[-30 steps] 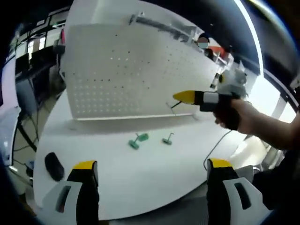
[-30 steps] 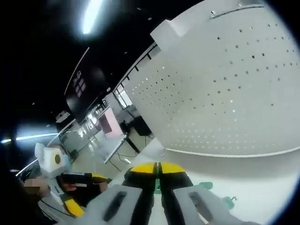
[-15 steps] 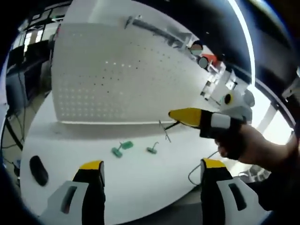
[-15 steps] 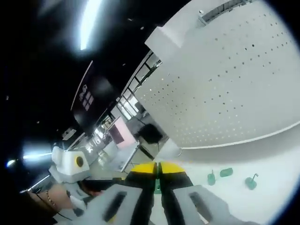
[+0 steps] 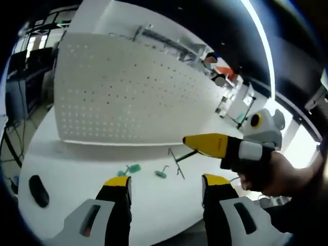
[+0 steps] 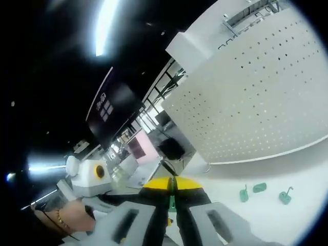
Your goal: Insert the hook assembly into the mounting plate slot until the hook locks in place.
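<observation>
Wire-thin and stiff, the hook assembly [image 5: 177, 163] looks light (best pinched by its shank): in the left gripper view the right gripper [image 5: 190, 140] clamps it before the mounting plate [image 5: 128, 97], left gripper [image 5: 166, 180] fingers apart. In the right gripper view, closed fingers [image 6: 156, 187]; green hooks [image 6: 259, 188] lie on the surface [image 6: 256, 215].
</observation>
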